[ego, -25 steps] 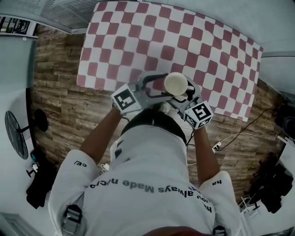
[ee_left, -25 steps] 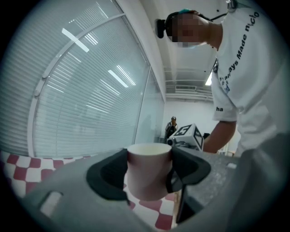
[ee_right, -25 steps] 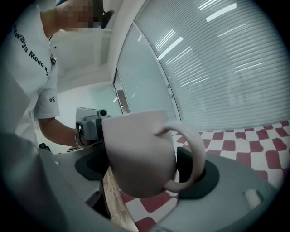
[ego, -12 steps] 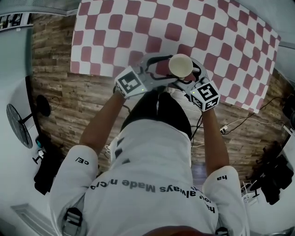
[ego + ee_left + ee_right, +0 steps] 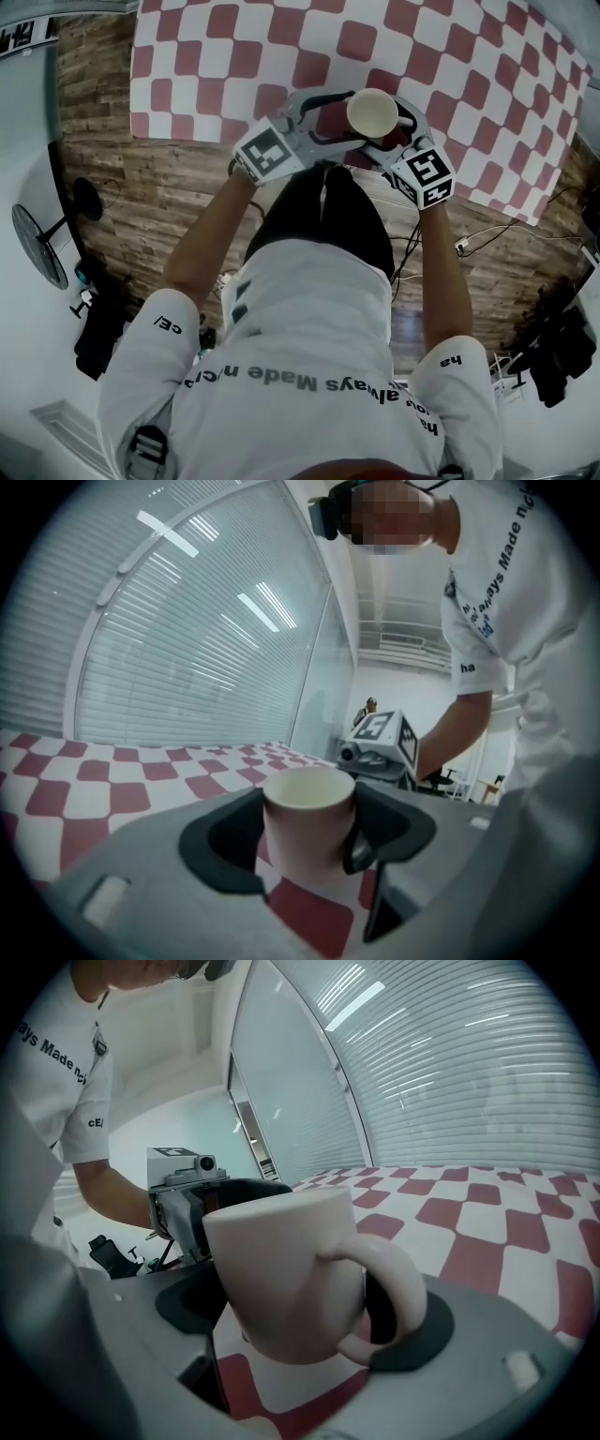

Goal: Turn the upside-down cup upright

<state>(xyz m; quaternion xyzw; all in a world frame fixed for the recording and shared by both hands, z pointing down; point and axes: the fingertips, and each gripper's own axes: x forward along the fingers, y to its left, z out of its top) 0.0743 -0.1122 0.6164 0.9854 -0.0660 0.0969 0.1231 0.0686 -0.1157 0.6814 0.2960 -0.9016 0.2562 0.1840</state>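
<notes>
The red-and-white checkered tablecloth (image 5: 225, 47) lies spread flat.

The hand-held gripper (image 5: 309, 841) brackets an upright white cup (image 5: 307, 827).

Smooth matt cup (image 5: 281, 1279), checked cloth (image 5: 234, 47), rough wood floor (image 5: 122, 178)

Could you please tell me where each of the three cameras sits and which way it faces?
Head view: on the person's head, looking steeply down at the checked tablecloth; shows T-shirt, forearms, left gripper, right gripper.
Left gripper view: rides the left gripper, looks along its jaws at the cup; right gripper and T-shirt behind.
Right gripper view: rides the right gripper, facing oppositely across the cup; left gripper and T-shirt behind.
Shared: all show the upright cup.
</notes>
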